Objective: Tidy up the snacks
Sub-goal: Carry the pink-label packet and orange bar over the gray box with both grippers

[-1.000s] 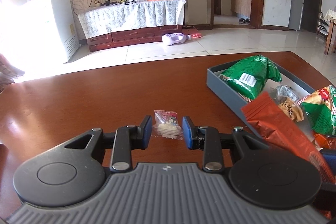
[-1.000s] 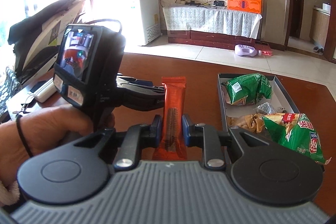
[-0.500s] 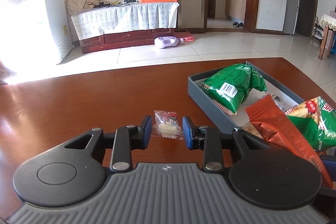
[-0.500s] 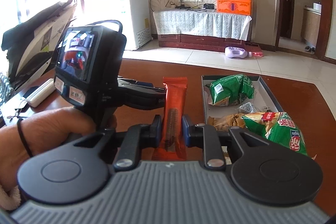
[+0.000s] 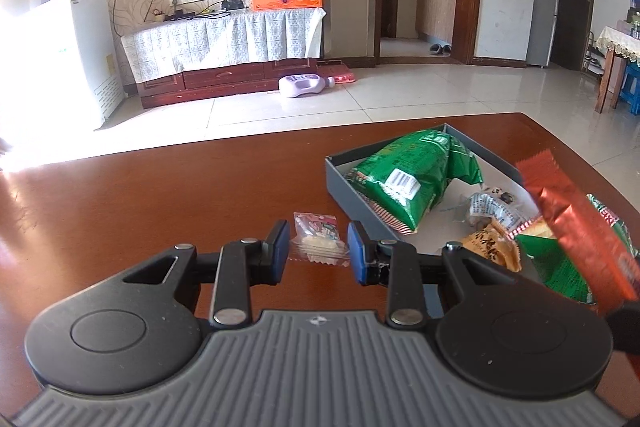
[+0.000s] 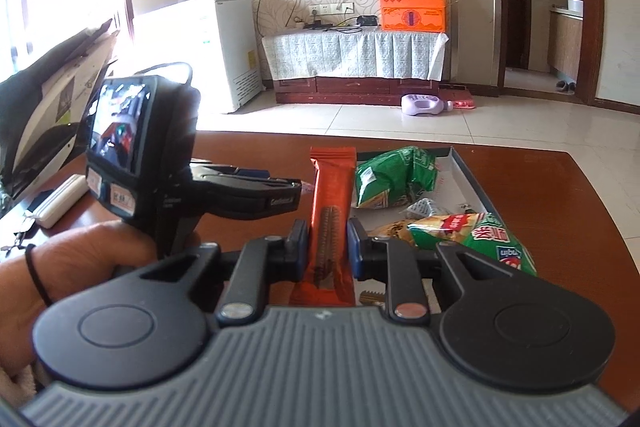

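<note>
One grey tray [image 5: 338, 183] sits on the brown bench [image 5: 168, 195], and it holds two green snack bags, one at the far end [image 5: 416, 175] and one at the near end [image 6: 472, 235], plus a small silvery packet [image 5: 490, 207] and a yellow-brown packet [image 5: 490, 247] between them. One small clear candy packet [image 5: 318, 237] is pinched by the left tool [image 5: 318, 253], whose blue pads press on its two sides. In the left view it shows just over the bench beside the tray's near left wall; whether it touches the wood cannot be told. One orange wafer bar [image 6: 332, 215] stands upright, pinched between the pads of the right tool [image 6: 328, 247], over the tray's left edge. The left hand [image 6: 76, 267], a black band at its wrist, grips the handle of its tool, which points across toward the bar. Both tools tilt gently downward toward the bench, side by side and close together.
</note>
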### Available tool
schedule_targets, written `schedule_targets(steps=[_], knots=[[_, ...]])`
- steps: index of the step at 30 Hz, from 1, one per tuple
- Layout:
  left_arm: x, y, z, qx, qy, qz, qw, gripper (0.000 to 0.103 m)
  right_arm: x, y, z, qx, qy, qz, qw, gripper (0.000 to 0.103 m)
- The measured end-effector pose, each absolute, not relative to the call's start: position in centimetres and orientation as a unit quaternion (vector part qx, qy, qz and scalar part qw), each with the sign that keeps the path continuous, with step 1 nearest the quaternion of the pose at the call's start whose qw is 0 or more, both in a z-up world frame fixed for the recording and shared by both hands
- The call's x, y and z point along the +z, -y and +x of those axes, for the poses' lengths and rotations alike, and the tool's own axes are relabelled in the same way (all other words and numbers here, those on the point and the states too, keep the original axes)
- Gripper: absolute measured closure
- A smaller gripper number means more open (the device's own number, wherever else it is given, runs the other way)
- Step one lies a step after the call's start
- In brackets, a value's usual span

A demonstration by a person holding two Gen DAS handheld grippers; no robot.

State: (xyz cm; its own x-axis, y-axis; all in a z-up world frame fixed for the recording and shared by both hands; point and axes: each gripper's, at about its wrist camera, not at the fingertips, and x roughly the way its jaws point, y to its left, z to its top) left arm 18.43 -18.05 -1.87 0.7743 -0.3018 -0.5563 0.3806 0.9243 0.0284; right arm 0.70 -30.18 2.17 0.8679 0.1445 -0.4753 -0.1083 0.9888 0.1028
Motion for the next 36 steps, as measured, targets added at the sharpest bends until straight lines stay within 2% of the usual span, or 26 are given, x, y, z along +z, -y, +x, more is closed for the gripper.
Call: schedule_targets(steps=[36], knots=[[-1.6,25.0,21.1,-0.234,-0.256,0.070,0.935,0.067,1.3,33.3,1.1,0.015,-0.246,0.063,0.967,0.079]])
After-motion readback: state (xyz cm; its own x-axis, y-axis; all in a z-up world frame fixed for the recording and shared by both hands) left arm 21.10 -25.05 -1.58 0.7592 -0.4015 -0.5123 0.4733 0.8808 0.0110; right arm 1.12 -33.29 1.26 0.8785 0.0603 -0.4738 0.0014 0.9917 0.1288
